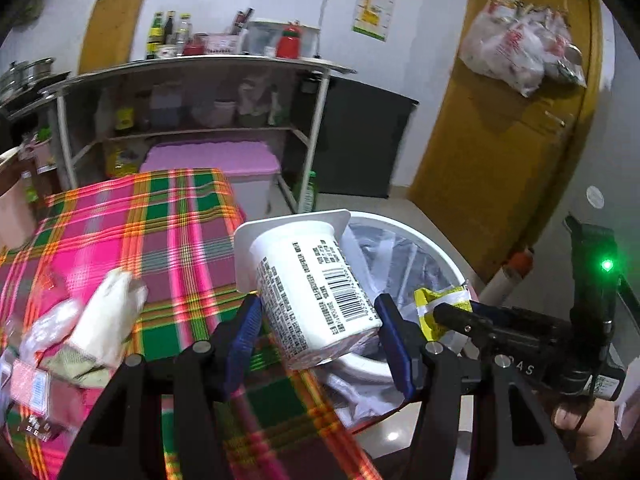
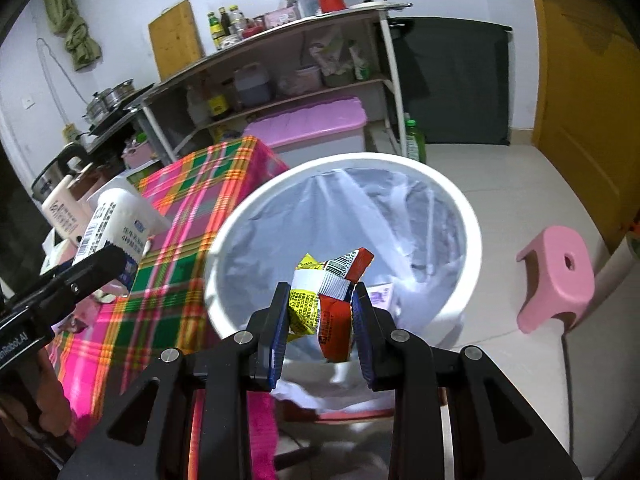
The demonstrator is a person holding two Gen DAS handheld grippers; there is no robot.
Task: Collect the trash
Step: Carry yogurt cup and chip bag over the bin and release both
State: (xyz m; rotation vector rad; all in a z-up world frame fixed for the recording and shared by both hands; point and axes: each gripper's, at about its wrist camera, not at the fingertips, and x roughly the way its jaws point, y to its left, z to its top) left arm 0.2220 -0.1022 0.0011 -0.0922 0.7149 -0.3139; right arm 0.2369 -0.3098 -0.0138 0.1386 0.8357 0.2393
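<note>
Left gripper (image 1: pixel 318 320) clamps a white plastic yoghurt cup (image 1: pixel 308 280); right gripper (image 2: pixel 320 312) pinches crumpled yellow-and-red sachets (image 2: pixel 324 300) above the white lined bin (image 2: pixel 460 208).

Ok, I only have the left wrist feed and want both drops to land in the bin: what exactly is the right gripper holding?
Observer: The right gripper is shut on crumpled wrappers, one yellow, one red with a barcode.
Operator: Are they above the bin opening?
Observer: In the right wrist view they sit in front of the white bin, over its clear liner.
Operator: Anything already in there?
Observer: A small pale purple scrap shows inside, beside the right finger.
Operator: Anything on the floor near the bin?
Observer: A pink stool stands to its right.
</note>
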